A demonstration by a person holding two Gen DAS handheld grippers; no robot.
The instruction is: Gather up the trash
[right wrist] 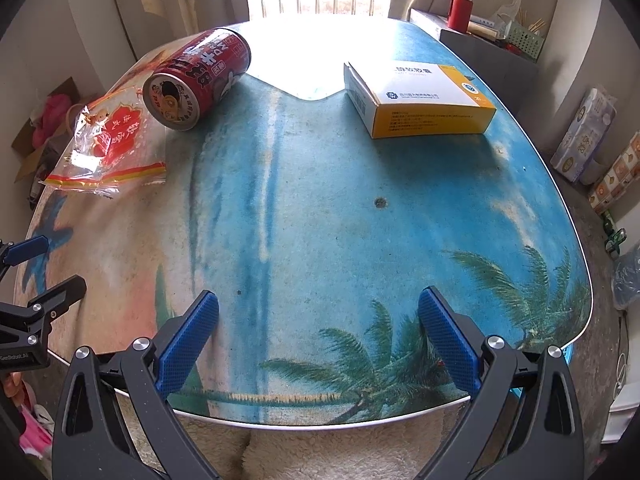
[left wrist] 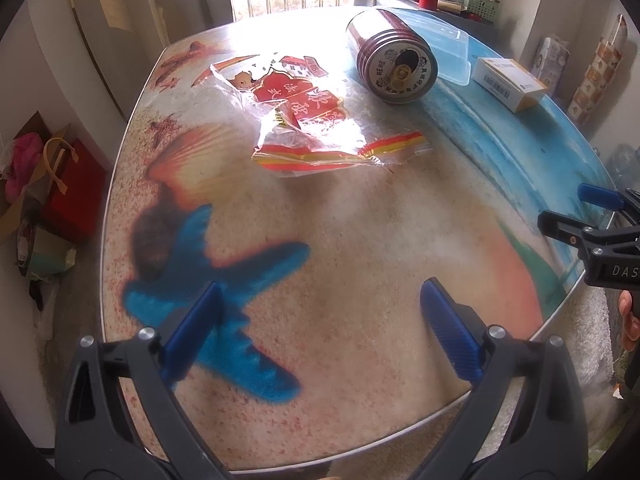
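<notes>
Black grippers; blue ribbed fingers

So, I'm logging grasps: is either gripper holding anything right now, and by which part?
Nothing is held. The left gripper and the right gripper are both open above the table.

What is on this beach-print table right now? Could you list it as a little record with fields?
surface: beach-print table
can: red drink can, on its side, opened
wrapper: crumpled clear plastic wrapper with red print, beside the can
box: white and yellow cardboard box, closed
tray: clear plastic tray, behind the can
left gripper: open, empty
right gripper: open, empty
</notes>
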